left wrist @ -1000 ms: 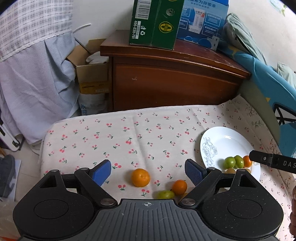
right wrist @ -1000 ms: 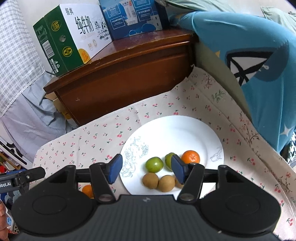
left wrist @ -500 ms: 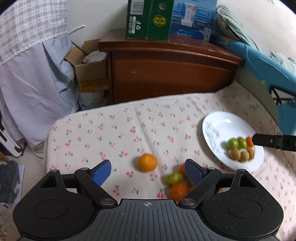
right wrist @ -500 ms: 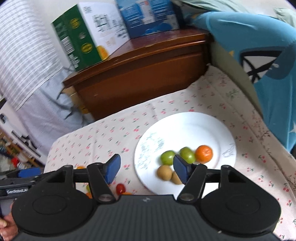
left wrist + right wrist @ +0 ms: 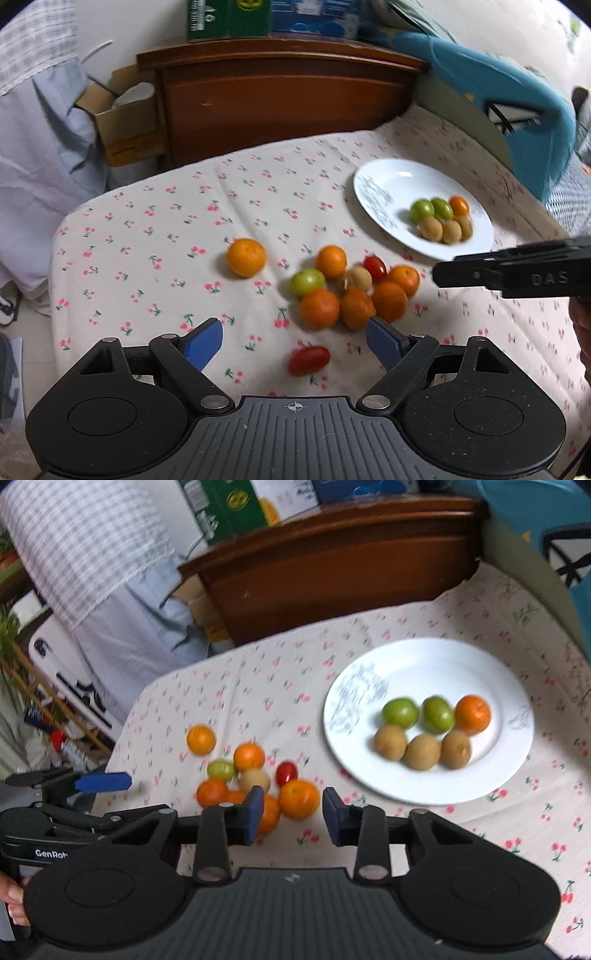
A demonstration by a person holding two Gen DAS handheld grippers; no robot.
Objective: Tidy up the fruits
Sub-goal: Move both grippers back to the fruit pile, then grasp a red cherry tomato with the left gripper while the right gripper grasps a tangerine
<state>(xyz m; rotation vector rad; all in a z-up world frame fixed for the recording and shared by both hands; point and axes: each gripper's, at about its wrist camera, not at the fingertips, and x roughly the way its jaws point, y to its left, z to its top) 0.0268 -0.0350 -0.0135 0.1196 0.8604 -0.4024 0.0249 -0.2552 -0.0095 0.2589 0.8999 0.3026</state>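
Both grippers, left (image 5: 295, 341) and right (image 5: 293, 814), hovered low in frame over the fruit pile (image 5: 354, 291), jaws spread and empty.

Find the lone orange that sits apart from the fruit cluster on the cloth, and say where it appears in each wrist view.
Left wrist view: the lone orange lies left of centre, left of the fruit cluster.
Right wrist view: the same orange sits left of centre, at the cluster's upper left.
Shared landmark: the white plate, to the right in both views.
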